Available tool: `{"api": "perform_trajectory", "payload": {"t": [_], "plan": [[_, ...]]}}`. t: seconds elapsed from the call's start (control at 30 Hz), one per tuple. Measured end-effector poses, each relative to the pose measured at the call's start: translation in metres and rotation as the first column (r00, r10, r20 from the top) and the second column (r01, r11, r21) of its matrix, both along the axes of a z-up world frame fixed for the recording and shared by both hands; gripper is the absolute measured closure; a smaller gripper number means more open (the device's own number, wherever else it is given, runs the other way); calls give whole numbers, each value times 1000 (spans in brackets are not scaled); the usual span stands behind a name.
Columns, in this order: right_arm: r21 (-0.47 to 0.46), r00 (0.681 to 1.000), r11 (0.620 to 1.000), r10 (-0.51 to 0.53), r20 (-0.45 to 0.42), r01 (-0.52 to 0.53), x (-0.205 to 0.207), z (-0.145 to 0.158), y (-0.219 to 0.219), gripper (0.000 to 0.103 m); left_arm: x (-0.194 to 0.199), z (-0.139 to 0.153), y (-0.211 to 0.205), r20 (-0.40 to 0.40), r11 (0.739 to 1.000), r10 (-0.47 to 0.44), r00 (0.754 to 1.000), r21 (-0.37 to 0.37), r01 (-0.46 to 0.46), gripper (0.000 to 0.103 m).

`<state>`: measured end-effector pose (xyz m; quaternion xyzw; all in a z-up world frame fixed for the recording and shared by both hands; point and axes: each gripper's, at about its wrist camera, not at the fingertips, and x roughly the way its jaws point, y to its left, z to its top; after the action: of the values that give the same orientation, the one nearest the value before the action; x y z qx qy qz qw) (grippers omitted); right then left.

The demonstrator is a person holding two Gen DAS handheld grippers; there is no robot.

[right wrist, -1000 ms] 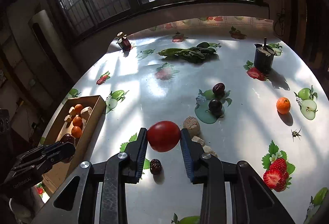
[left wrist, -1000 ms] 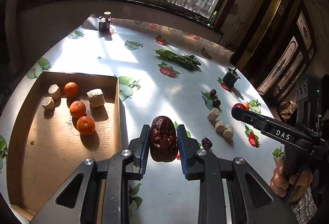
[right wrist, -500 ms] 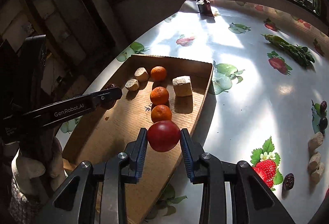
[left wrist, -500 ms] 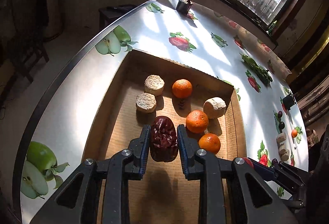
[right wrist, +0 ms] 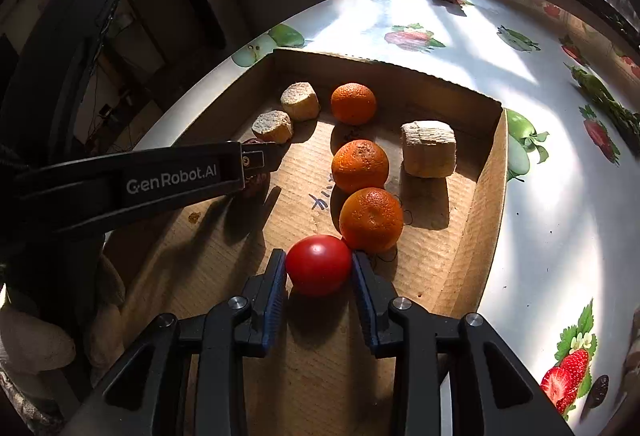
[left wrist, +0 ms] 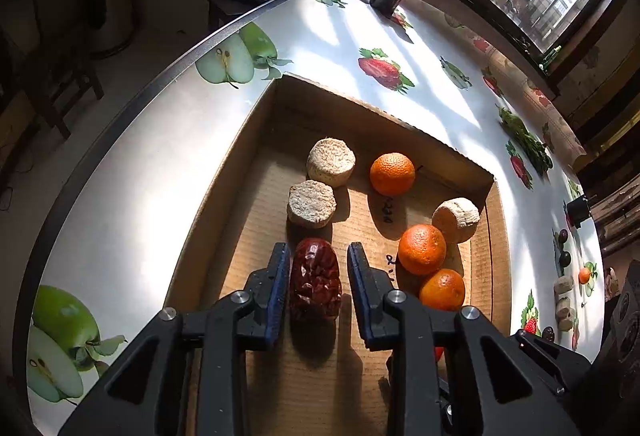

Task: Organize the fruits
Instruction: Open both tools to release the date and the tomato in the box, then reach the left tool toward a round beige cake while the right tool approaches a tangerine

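Observation:
A shallow cardboard box (left wrist: 360, 100) (right wrist: 400, 70) holds three oranges (left wrist: 422, 249) (right wrist: 360, 166) and three beige chunks (left wrist: 311, 203) (right wrist: 428, 154). My left gripper (left wrist: 318, 248) is low over the box floor and its jaws are opening. A wrinkled dark red date (left wrist: 315, 278) lies on the cardboard between them, with a gap at the right pad. My right gripper (right wrist: 318, 254) holds a red tomato (right wrist: 319, 265) down on the box floor, against the nearest orange (right wrist: 371, 219). Its jaws are starting to open, but both pads still touch the tomato.
The box sits near the curved left edge of a table (left wrist: 168, 140) with a fruit-print cloth. Far right on the table lie dark fruits (left wrist: 564, 256), a small orange (left wrist: 584, 275), beige pieces (left wrist: 564, 286) and green vegetables (left wrist: 524, 140). A gloved hand (right wrist: 32, 344) holds the left gripper.
Both grippers swung from the middle of the table to the box and sank to its floor. The left jaws have parted from the date, which now lies on the cardboard.

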<state>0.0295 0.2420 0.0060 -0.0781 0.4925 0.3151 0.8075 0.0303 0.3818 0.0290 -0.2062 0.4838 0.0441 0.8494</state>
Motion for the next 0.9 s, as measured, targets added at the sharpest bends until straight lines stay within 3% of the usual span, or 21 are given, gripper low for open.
{"api": "perform_trajectory", "payload": {"t": [0.23,0.3,0.37,0.5,0.67,0.9], "plan": [[102,998,994,-47,37,43,-11,29,-30,64,-39,47,-4,122,999,31,992,25,-35,57],[142,994,986,-96,51,88,-19,41,-51,54,-58,62,-9,165,999,43,985,18,-47,46],[191,986,971,-158,53,146,-28,51,-74,48,-76,74,-19,206,999,44,978,-3,-44,42],[268,961,928,-275,27,258,-50,58,-119,45,-111,89,-47,289,998,43,956,-52,-29,34],[317,921,871,-389,-20,375,-74,55,-168,45,-126,100,-86,314,998,-29,949,-36,43,33],[328,889,837,-458,-15,437,-92,55,-204,43,-139,104,-133,314,994,-103,944,6,106,33]]}}
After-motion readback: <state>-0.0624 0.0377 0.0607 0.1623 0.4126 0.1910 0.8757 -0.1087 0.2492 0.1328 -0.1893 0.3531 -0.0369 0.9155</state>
